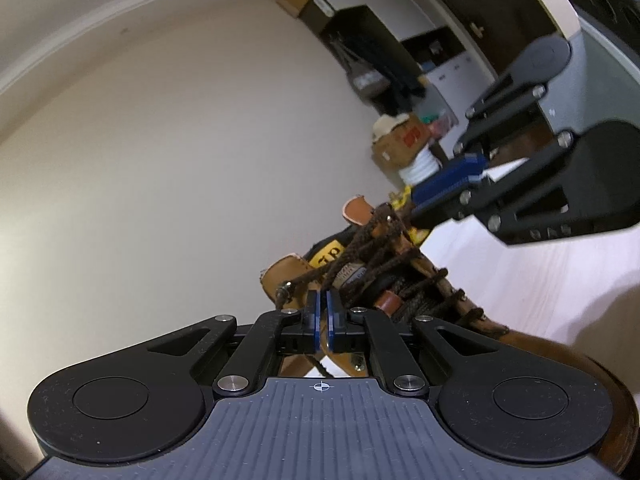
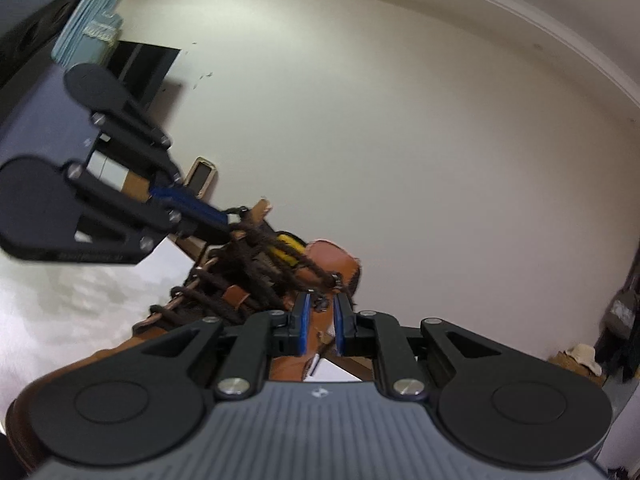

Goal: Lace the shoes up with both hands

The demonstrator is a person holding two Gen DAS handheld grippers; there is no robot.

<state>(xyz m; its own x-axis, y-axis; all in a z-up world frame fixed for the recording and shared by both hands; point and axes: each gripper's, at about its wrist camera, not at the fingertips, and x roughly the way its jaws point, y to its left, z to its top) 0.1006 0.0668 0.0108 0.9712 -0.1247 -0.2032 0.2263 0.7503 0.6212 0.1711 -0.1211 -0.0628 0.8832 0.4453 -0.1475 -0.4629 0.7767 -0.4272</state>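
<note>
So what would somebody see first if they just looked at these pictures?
Probably the tan leather boot in the middle, criss-crossed with dark brown braided laces. Two black grippers with blue pads close in on its top, the left gripper from one side and the right gripper from the other.

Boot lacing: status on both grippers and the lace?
Left gripper nearly shut at the boot's collar hook; grip on the lace unclear. Right gripper part open around the opposite hook. Lower eyelets laced. Nothing in the way.
</note>
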